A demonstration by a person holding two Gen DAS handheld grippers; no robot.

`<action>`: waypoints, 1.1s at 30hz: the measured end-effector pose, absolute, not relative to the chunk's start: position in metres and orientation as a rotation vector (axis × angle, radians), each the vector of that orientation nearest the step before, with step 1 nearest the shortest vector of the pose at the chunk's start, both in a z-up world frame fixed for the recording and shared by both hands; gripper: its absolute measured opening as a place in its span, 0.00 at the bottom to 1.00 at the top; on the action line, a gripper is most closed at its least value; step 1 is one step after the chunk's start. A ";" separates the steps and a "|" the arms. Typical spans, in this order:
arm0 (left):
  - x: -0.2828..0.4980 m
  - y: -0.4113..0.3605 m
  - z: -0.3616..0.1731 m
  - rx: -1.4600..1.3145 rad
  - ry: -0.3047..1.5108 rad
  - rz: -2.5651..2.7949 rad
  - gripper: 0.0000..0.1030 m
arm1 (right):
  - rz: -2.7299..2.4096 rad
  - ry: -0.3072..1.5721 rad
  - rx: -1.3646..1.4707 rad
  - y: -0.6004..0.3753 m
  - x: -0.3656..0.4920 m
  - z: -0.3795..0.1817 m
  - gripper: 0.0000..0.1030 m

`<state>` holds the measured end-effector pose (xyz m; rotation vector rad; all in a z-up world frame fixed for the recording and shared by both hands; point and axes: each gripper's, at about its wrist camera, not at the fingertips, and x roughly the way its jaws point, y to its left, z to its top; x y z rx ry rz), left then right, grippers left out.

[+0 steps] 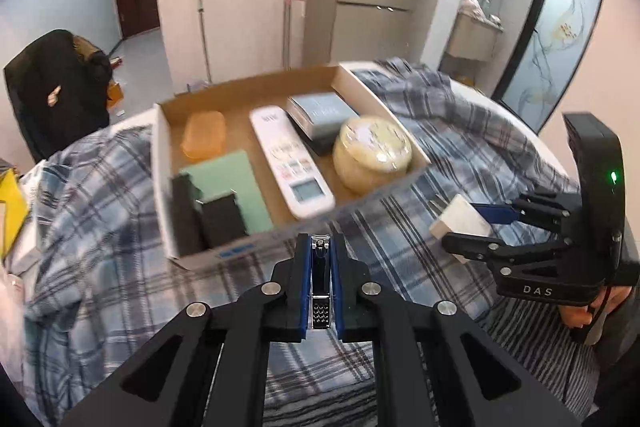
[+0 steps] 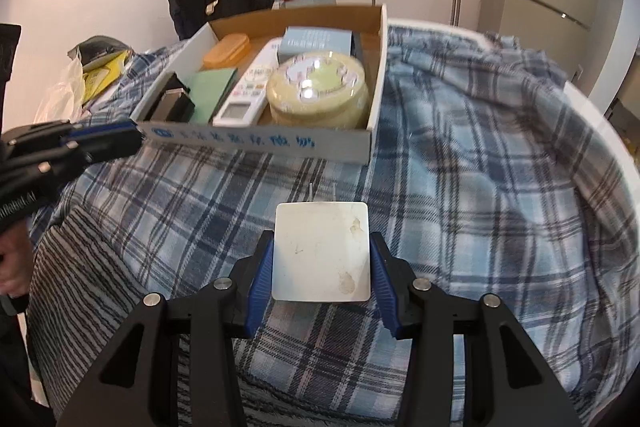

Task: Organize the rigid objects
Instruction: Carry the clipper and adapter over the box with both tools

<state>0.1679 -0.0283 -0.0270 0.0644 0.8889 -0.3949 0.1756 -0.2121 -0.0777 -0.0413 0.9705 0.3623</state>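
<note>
Left gripper (image 1: pixel 320 259) is pinching a nail clipper (image 1: pixel 320 277) between its blue pads, the clipper standing lengthwise along the fingers with its head toward the cardboard box (image 1: pixel 276 241). I have it just short of the box's near wall, over the plaid blanket (image 1: pixel 460 163).

On my right gripper (image 2: pixel 322 253) the pads are pressed against the two sides of a white square plug (image 2: pixel 322 251), its flat face up and two prongs sticking out toward the box. That plug sits over the blanket, well short of the box's near right corner.

Inside the box I see a white remote control (image 1: pixel 290 163) down the middle, a round yellow tin (image 1: pixel 372 153) by the near right corner, a grey-blue booklet (image 1: pixel 320 109) at the far right, an orange case (image 1: pixel 203 135) at the far left, a green card (image 1: pixel 232 183) and black blocks (image 1: pixel 208 215) at the near left.

Blue print runs along the box's front wall, but I cannot read it. "DAS" is on the right gripper's body.
</note>
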 end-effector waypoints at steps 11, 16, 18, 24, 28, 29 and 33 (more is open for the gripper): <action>0.228 -0.016 0.034 -0.036 0.764 -0.203 0.10 | 0.306 0.866 0.039 -0.209 0.200 0.002 0.43; 0.275 0.005 0.020 -0.163 0.811 -0.128 0.10 | 0.271 0.805 0.090 -0.185 0.237 0.039 0.43; 0.283 0.012 0.004 -0.204 0.819 -0.129 0.10 | 0.236 0.797 0.103 -0.177 0.252 0.041 0.43; 0.286 0.011 -0.035 -0.176 0.834 -0.173 0.10 | 0.198 0.809 0.143 -0.149 0.283 0.020 0.43; 0.292 0.008 -0.048 -0.158 0.867 -0.163 0.10 | 0.215 0.857 0.137 -0.144 0.290 -0.008 0.43; 0.293 0.010 -0.050 -0.155 0.869 -0.160 0.10 | 0.220 0.870 0.132 -0.145 0.291 -0.013 0.43; 0.296 0.013 -0.060 -0.164 0.912 -0.143 0.10 | 0.210 0.882 0.153 -0.158 0.294 -0.019 0.43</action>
